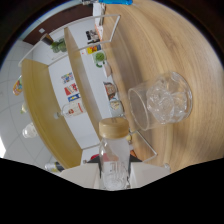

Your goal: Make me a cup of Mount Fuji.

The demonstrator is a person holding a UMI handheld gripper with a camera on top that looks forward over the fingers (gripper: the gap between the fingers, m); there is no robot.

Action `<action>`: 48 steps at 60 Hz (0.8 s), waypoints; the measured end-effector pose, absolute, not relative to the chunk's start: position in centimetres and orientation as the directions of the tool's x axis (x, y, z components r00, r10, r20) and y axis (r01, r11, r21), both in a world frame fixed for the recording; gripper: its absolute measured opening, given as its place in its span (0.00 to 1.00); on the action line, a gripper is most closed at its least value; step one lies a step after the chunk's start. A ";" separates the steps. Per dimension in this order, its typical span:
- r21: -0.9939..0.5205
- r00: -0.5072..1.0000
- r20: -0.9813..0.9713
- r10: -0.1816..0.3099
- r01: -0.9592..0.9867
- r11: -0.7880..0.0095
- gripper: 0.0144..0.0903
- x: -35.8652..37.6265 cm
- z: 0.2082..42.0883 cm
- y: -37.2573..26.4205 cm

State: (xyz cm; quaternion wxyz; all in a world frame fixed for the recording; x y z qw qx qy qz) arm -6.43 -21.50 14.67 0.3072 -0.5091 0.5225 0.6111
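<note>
My jaws pinch a clear bottle [114,160] with a tan cap, tipped beside the glass [161,99] on the desk [165,45]. The cap looks closed, so pouring seems not yet begun.

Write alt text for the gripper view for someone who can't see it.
A clear bottle with a tan cap is held between the gripper fingers, the view tilted sideways. Just beyond it a clear glass with ice stands on a wooden table, with white shelves of small items behind.
</note>
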 end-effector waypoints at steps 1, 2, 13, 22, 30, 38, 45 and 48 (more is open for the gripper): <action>0.317 -0.284 -0.946 -0.155 -0.909 -0.270 0.34 -6.5 14.8 -21.5; 0.307 -0.273 -0.950 -0.153 -0.912 -0.274 0.34 -6.5 15.0 -21.5; -0.098 0.130 -0.989 -0.077 -0.940 -0.328 0.34 -6.3 17.8 -21.9; -0.612 0.627 -0.778 0.050 -0.737 -0.287 0.35 -6.7 21.1 -21.7; -0.854 0.869 -0.487 0.088 -0.452 -0.258 0.35 -7.8 20.2 -20.8; -0.933 0.971 -0.225 0.077 -0.193 -0.304 0.34 -8.8 15.0 -19.9; -0.932 0.992 -0.102 0.080 -0.067 -0.355 0.34 -9.5 10.7 -19.5; -0.926 0.994 -0.077 0.077 -0.043 -0.374 0.34 -9.6 9.1 -19.5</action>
